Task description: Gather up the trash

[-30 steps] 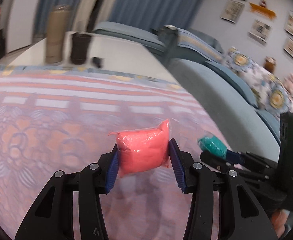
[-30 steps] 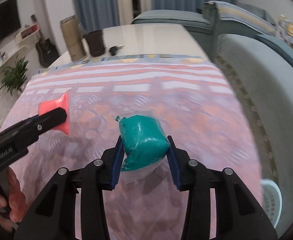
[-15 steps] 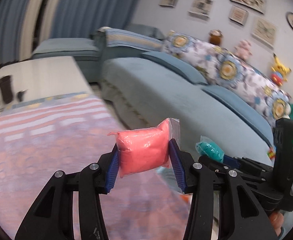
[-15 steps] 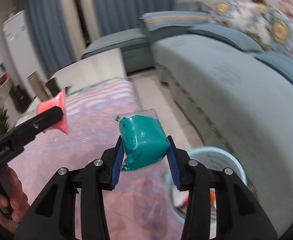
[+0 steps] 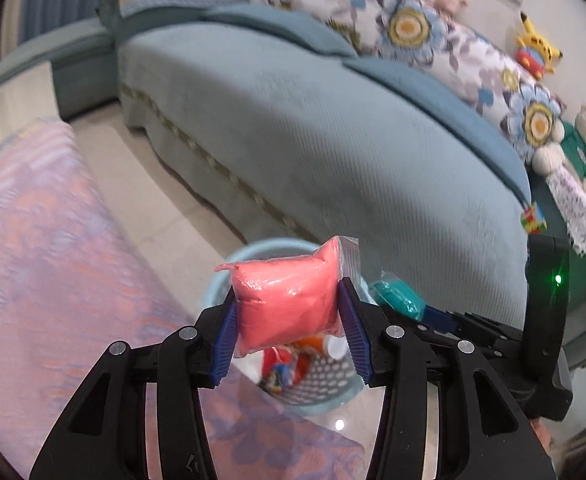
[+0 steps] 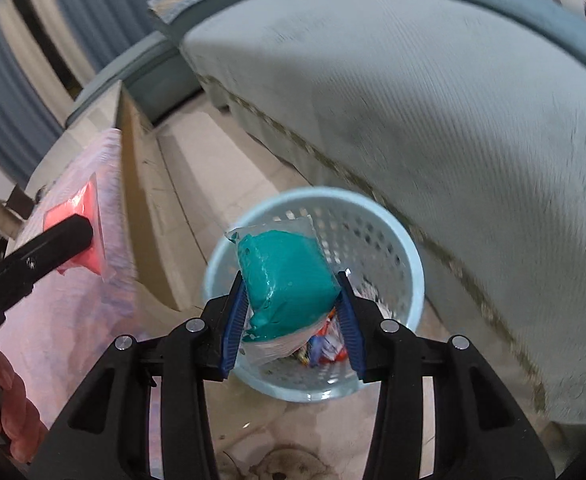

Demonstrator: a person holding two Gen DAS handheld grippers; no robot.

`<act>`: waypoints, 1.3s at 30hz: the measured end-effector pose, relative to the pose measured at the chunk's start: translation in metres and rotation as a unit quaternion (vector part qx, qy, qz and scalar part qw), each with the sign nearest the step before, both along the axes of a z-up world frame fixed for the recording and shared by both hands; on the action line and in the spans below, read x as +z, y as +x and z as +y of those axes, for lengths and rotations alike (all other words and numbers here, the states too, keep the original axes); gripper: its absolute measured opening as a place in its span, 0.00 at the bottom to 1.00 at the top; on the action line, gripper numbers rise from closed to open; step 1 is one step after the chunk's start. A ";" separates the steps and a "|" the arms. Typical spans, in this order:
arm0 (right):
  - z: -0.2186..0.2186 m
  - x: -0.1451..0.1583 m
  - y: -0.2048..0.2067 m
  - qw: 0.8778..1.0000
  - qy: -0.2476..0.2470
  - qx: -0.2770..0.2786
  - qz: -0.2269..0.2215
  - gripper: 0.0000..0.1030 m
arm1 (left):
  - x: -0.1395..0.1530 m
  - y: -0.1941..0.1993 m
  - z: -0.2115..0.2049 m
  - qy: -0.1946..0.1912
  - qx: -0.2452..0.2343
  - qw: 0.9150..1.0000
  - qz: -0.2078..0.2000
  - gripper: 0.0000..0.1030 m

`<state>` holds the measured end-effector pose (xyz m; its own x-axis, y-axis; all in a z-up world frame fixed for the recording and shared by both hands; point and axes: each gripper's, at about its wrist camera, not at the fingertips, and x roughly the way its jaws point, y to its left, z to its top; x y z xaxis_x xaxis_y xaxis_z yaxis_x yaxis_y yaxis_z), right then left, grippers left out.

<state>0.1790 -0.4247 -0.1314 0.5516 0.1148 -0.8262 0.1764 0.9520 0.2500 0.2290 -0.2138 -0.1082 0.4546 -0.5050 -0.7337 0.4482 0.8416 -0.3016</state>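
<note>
Both grippers moved from the table to above the basket point(image 6: 413, 256); left gripper point(image 5: 289, 316) pinches pink bag point(image 5: 287, 300), right gripper point(image 6: 291, 304) pinches teal bag point(image 6: 289, 280), hiding the blurred trash below.

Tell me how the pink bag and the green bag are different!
The pink bag is pink and sits in the left gripper; the green bag is teal and sits in the right gripper. The green bag hangs right over the blue basket; the pink bag seems nearer its rim. Both are squishy clear plastic pouches, squeezed between blue pads.
</note>
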 end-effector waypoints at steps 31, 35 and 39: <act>0.045 0.065 -0.088 0.990 -0.075 -0.050 -0.111 0.59 | 0.072 -0.079 0.050 -0.025 0.045 0.993 -0.104 0.82; 0.064 0.086 -0.118 0.979 -0.112 -0.064 -0.159 0.59 | 0.087 -0.119 0.077 -0.020 0.091 0.983 -0.156 0.86; 0.077 0.103 -0.142 0.964 -0.143 -0.083 -0.209 0.59 | 0.095 -0.146 0.095 -0.014 0.141 0.970 -0.199 0.87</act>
